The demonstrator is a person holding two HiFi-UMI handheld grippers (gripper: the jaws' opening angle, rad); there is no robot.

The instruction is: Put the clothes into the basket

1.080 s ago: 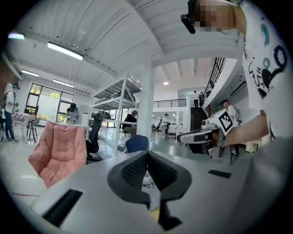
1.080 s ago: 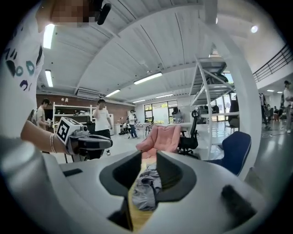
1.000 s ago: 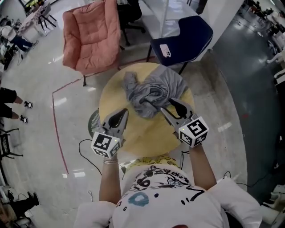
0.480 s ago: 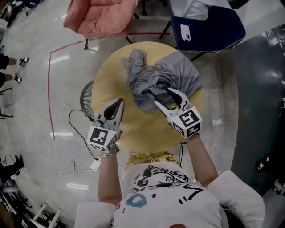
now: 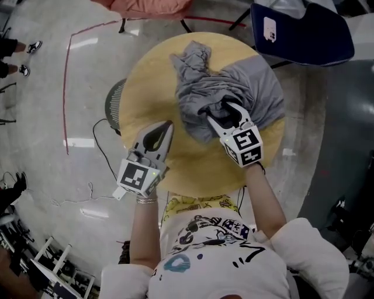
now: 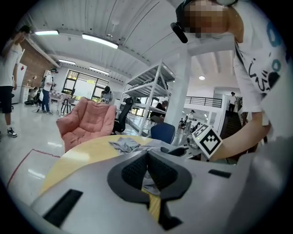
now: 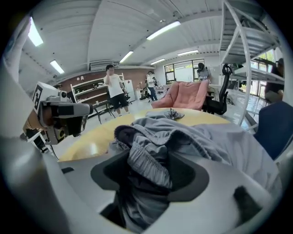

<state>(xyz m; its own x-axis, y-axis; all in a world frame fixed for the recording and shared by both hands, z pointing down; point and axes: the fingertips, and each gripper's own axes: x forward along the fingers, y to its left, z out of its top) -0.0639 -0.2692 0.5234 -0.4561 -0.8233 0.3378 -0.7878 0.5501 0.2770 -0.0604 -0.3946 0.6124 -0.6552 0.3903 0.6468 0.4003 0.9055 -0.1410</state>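
Note:
A crumpled pile of grey clothes [image 5: 234, 87] lies on the far right part of a round yellow table [image 5: 152, 82]. My right gripper [image 5: 224, 113] is pushed into the pile's near edge with its jaws spread wide. A bunched grey fold with a ribbed band [image 7: 151, 160] lies between the jaws of the right gripper [image 7: 149, 167]. My left gripper [image 5: 168, 124] hovers over bare tabletop to the left of the pile, shut and empty. In the left gripper view its pads meet at the tips of the left gripper [image 6: 147, 155], with the grey clothes [image 6: 126, 144] beyond.
A pink armchair [image 5: 146, 6] stands beyond the table, and a dark blue chair [image 5: 304, 32] with a white item on its seat at the far right. A round black fan-like thing [image 5: 114, 102] and a cable lie on the floor left of the table. Red tape [image 5: 65, 87] marks the floor.
Both grippers came down toward the table. The right one moved forward into the grey pile and its jaws spread wider around a fold. The left stayed shut.

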